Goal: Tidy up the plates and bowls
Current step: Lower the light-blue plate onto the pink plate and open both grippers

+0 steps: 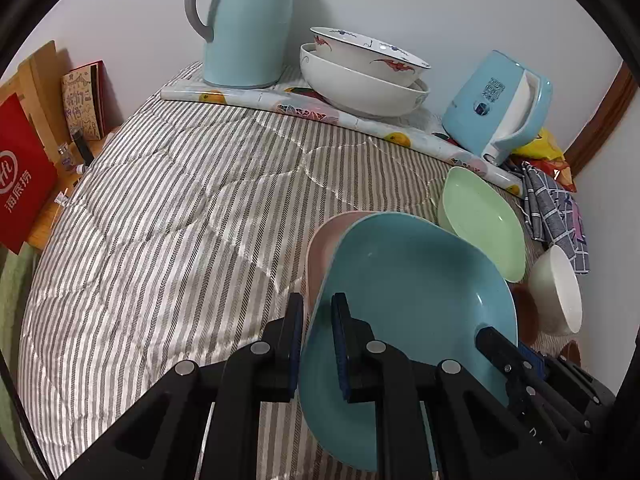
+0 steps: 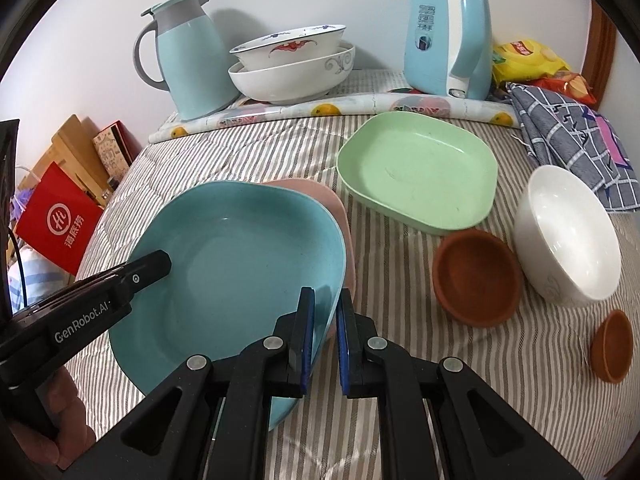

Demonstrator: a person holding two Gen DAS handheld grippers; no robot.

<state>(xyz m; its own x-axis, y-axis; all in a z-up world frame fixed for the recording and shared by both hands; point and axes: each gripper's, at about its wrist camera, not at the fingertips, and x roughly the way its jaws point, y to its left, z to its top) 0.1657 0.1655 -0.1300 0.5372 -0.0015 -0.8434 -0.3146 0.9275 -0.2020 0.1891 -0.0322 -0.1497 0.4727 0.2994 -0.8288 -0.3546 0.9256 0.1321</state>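
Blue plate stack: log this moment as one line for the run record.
left gripper: shut on blue plate rim | right gripper: shut on opposite rim | pink plate: nested underneath | green plate: on bedspread

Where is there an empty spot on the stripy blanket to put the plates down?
The big bare patch of stripy blanket lies left of the blue plate, between it, the jug and the red bag. The right side is crowded: green plate, white bowl, brown bowls.
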